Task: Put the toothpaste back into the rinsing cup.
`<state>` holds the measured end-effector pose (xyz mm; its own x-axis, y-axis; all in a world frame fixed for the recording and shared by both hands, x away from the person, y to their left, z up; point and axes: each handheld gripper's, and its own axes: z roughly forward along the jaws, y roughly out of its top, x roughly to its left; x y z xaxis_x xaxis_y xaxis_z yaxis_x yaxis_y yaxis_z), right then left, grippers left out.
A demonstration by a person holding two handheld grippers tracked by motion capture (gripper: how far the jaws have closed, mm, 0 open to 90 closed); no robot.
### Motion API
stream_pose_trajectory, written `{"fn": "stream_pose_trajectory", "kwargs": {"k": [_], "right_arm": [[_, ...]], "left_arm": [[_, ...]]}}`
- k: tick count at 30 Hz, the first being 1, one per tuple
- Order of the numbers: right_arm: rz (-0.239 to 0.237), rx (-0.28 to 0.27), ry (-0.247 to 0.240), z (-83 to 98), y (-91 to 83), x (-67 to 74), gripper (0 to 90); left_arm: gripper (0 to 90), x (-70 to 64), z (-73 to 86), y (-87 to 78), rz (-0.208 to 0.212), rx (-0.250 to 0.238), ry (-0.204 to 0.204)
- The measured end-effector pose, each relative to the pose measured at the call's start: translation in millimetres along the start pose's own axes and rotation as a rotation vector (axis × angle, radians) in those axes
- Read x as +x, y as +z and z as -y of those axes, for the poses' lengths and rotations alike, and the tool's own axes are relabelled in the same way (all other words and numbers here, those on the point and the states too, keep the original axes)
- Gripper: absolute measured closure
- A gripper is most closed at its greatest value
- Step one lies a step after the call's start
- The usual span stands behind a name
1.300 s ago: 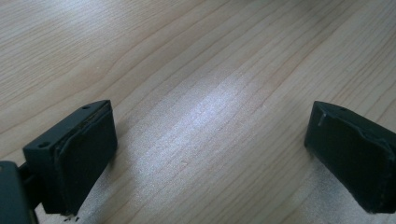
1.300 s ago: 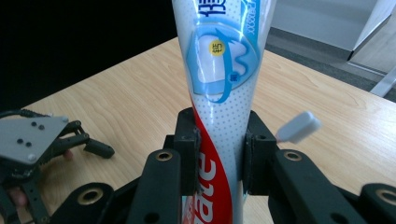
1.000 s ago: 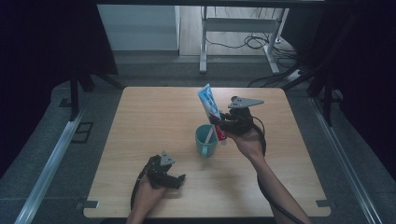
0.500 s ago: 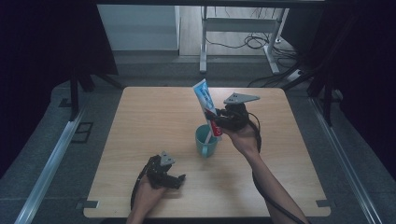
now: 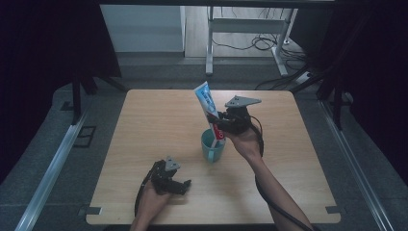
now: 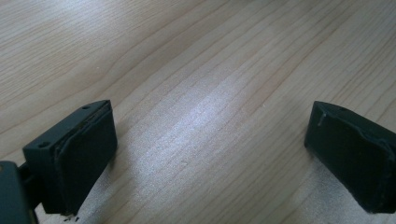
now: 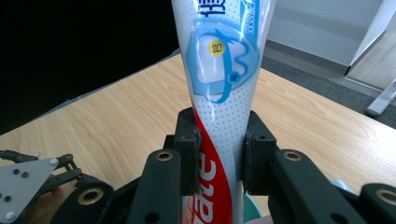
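Your right claw [image 5: 222, 126]: clenched on the toothpaste tube [image 5: 207, 102], centre of frame, tube tilted toward upper left, lower end at the teal cup [image 5: 212, 147] | Your left claw [image 5: 182, 185]: released, jaws wide apart, nothing between them, low over bare desk [image 5: 144, 125], lower centre-left | Cup: upright on desk, well apart from left claw.
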<state>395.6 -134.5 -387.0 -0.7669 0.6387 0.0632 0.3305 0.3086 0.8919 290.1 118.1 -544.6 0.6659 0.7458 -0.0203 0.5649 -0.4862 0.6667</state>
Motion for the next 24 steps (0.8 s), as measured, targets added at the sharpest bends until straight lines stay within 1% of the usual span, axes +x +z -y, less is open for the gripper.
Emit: {"fn": "stream_pose_trajectory", "kwargs": {"k": [8, 12, 15, 24], "right_arm": [[0.007, 0.011, -0.002, 8.1, 8.2, 0.2, 71.6], [0.002, 0.006, -0.002, 10.1, 11.1, 1.8, 71.6], [0.003, 0.011, -0.018, 11.6, 14.2, 4.2, 71.6], [-0.004, 0.024, -0.016, 21.3, 23.8, 5.2, 71.6]], "left_arm": [[2.3, -0.1, 0.0, 0.0, -0.001, 0.0, -0.001], [2.3, 0.0, 0.0, 0.0, 0.0, 0.0, -0.001], [2.4, -0.1, 0.0, 0.0, -0.001, 0.0, -0.001], [2.4, 0.1, 0.0, -0.2, 0.0, 0.003, 0.002]]}}
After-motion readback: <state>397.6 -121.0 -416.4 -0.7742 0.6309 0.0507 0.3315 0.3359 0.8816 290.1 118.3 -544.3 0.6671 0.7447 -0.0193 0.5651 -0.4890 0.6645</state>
